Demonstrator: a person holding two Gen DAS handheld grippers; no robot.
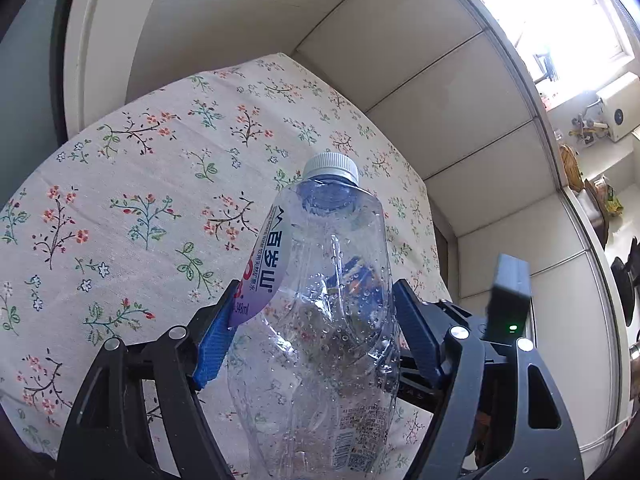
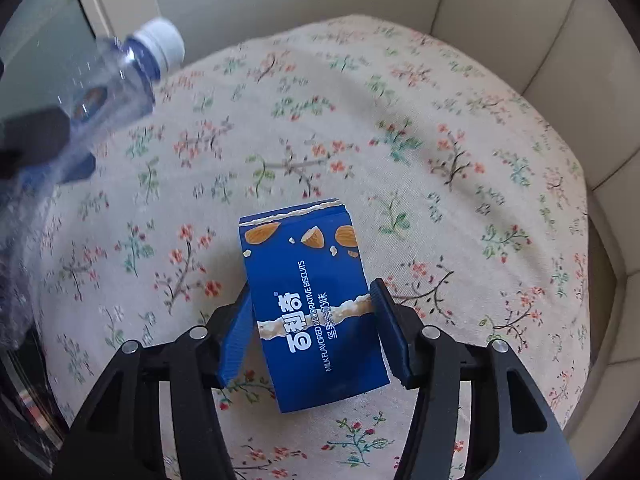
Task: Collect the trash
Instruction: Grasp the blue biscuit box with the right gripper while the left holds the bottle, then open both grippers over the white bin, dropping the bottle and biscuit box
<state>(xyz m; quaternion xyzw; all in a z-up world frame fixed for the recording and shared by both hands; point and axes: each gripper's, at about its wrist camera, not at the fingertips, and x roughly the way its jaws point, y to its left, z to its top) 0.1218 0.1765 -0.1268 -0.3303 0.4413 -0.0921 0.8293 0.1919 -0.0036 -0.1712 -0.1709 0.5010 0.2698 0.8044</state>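
Floral tablecloth (image 2: 400, 128) covers round table, cream panelled wall behind. Left gripper (image 1: 312, 320) clamped on crushed water bottle (image 1: 320, 300), blue pads (image 1: 212, 344) pinching mid-body, cap away from camera, bottle lifted clear of cloth, likely for carrying off. Right gripper (image 2: 310, 332) pads flank biscuit box (image 2: 316, 304), touching both long sides; firm grip or not, cannot tell. Box lies flat on cloth, bottle up-left of it. Nothing else near box; no bin visible.
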